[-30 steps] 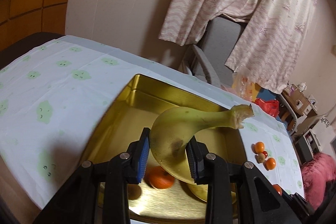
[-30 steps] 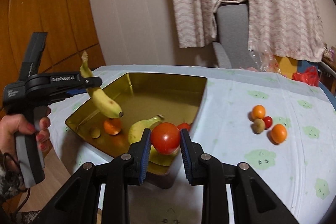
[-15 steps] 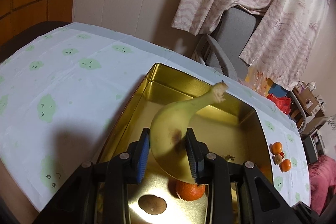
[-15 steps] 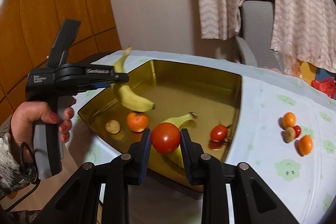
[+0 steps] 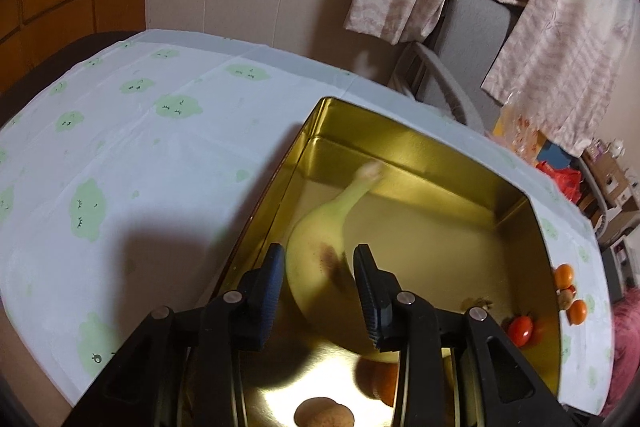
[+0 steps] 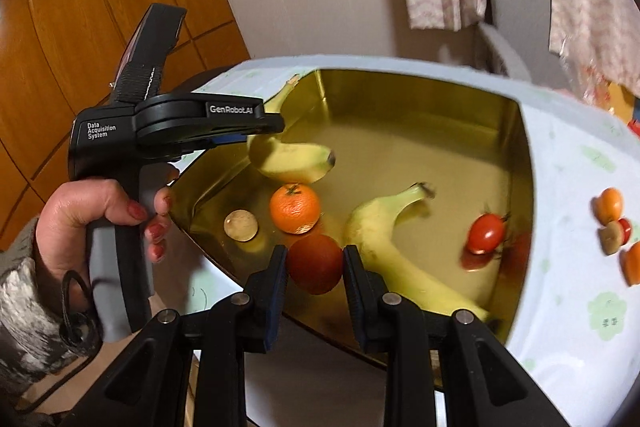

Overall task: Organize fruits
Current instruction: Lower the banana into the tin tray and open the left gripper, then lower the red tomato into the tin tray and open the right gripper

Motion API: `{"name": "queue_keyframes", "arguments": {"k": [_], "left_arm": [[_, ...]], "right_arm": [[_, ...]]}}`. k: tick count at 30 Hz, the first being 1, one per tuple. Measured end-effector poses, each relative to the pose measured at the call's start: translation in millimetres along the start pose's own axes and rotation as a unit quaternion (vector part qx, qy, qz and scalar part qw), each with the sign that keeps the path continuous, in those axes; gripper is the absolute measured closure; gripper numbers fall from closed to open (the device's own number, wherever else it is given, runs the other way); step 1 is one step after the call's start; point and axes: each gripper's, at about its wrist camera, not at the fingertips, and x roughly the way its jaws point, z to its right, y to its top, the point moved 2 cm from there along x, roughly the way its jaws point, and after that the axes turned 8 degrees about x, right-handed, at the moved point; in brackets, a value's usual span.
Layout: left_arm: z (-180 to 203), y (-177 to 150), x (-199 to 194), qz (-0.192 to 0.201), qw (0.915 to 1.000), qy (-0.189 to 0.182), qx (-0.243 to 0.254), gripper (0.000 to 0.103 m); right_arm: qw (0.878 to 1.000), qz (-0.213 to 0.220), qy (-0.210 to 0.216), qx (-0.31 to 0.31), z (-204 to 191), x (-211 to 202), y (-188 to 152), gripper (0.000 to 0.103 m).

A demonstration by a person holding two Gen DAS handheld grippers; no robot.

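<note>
Left gripper [image 5: 320, 287] now sits lower and further in over the gold tin [image 5: 420, 163]; a second ago it hung near the tin's front edge. Its jaws have just been opening a little, with the banana [image 5: 316, 247] between them, stem now pointing toward the tin's far wall rather than off to the right. Right gripper [image 6: 315, 269], with its tomato [image 6: 315, 269], has moved in over the tin's near edge.
</note>
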Motion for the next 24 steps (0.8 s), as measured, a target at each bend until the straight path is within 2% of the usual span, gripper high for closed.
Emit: {"name": "queue_keyframes", "arguments": {"k": [2, 4, 8, 10, 15, 18, 21, 24], "left_arm": [[1.3, -2.5, -0.7, 0.000, 1.0000, 0.000, 0.005, 0.063], [1.2, -3.8, -3.1, 0.003, 1.0000, 0.003, 0.006, 0.053], [-0.3, -7.7, -15.6, 0.016, 0.9999, -0.001, -0.004, 0.046], [0.2, -10.7, -24.9, 0.026, 0.9996, -0.001, -0.008, 0.034], [-0.1, -25.3, -48.0, 0.044, 0.9987, 0.004, -0.026, 0.017], [-2.9, -34.8, -58.4, 0.047, 0.9981, 0.010, -0.038, 0.014], [-6.4, -41.9, -65.6, 0.049, 0.9975, 0.024, -0.045, 0.005], [-9.0, -48.3, -71.3, 0.051, 0.9968, 0.028, -0.055, 0.003]], "right_arm": [[1.000, -0.010, -0.007, 0.002, -0.2, 5.1, 1.7, 0.075], [1.000, -0.023, -0.012, 0.007, 0.6, 11.0, 2.8, 0.075], [0.999, -0.031, -0.014, 0.011, 2.3, 18.0, 3.5, 0.075], [0.999, -0.029, -0.015, 0.010, 1.8, 18.4, 3.2, 0.075], [0.999, -0.025, -0.020, 0.006, -0.4, 22.2, 6.6, 0.075], [0.999, -0.032, -0.017, 0.009, -0.8, 23.4, 6.4, 0.075], [0.999, -0.032, -0.016, 0.015, 0.4, 18.8, 2.0, 0.073], [0.999, -0.019, -0.003, 0.032, 5.0, 9.4, -0.6, 0.068]]}}
